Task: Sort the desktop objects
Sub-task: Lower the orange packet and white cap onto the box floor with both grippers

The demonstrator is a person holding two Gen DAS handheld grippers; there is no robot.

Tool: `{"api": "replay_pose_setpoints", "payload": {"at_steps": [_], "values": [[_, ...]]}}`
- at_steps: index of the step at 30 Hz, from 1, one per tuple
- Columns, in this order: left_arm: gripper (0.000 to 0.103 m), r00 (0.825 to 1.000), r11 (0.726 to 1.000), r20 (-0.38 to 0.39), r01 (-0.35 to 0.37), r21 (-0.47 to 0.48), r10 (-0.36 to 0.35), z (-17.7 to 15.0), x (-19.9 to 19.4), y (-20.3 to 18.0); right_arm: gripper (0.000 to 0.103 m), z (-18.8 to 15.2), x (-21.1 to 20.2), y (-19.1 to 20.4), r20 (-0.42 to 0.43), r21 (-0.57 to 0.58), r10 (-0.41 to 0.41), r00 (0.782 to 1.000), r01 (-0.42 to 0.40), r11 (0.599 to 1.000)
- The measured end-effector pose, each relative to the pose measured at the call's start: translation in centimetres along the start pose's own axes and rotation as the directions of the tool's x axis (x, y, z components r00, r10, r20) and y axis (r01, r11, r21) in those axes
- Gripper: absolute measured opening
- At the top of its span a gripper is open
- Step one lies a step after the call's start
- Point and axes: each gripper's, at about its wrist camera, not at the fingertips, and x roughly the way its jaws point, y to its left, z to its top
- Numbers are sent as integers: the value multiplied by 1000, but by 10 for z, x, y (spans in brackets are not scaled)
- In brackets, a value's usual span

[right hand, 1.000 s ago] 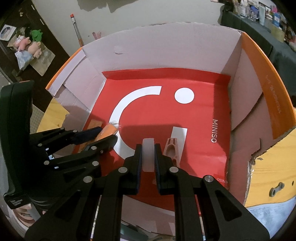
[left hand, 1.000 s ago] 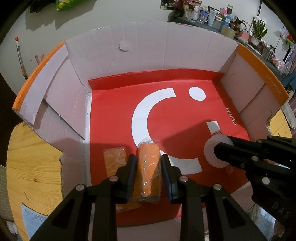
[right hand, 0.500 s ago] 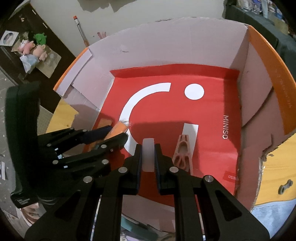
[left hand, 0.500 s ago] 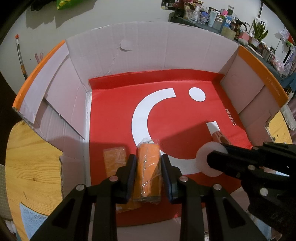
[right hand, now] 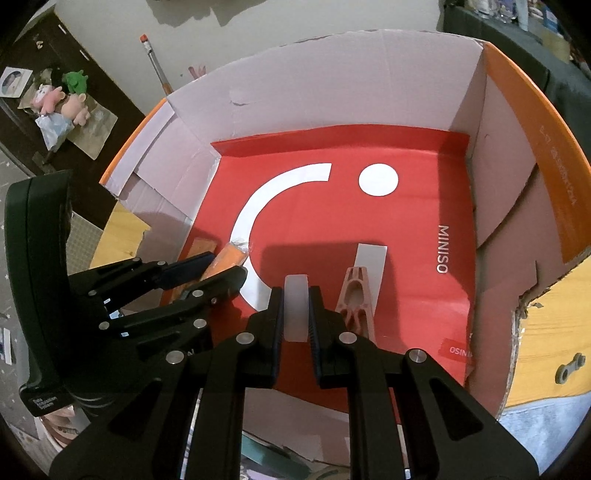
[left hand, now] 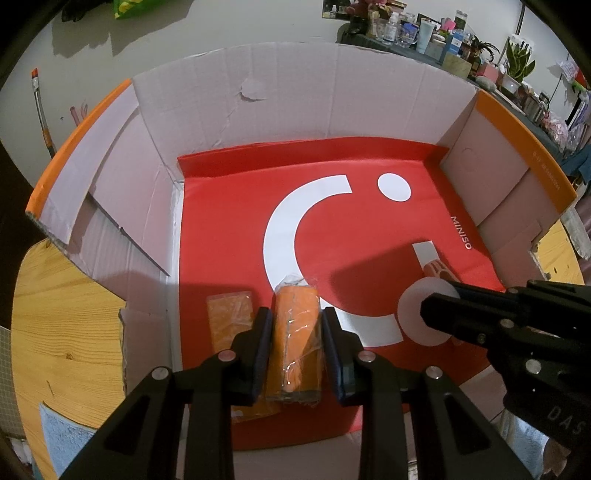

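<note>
My left gripper [left hand: 295, 321] is shut on an orange packet in clear wrap [left hand: 295, 343], held just above the red MINISO sheet [left hand: 369, 221] lining a cardboard box [left hand: 295, 92]. A second flat orange packet [left hand: 227, 314] lies on the sheet under its left finger. My right gripper [right hand: 296, 299] is shut on a white translucent disc held on edge [right hand: 295, 310]; the disc also shows in the left wrist view [left hand: 415, 317]. A pink plastic piece [right hand: 354, 299] lies on the sheet just right of the right gripper.
The box stands on a wooden table [left hand: 55, 332] with its walls and orange-edged flaps [right hand: 535, 129] upright all round. A blue cloth [left hand: 59, 435] lies at the table's near left. A cluttered shelf [left hand: 443, 33] runs behind the box. Plush toys [right hand: 62, 99] lie far left.
My right gripper has drawn back and up a little with the disc, showing more of the pink piece. The left gripper holds the orange packet nearly still.
</note>
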Motion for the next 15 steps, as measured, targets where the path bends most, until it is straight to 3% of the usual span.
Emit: {"api": "replay_pose_setpoints", "payload": {"at_steps": [15], "values": [[30,1000,1000,6,0,-2,0,0,1,-9,12,0,-1,-5,-5,23,5,1000,-5,1000]]}}
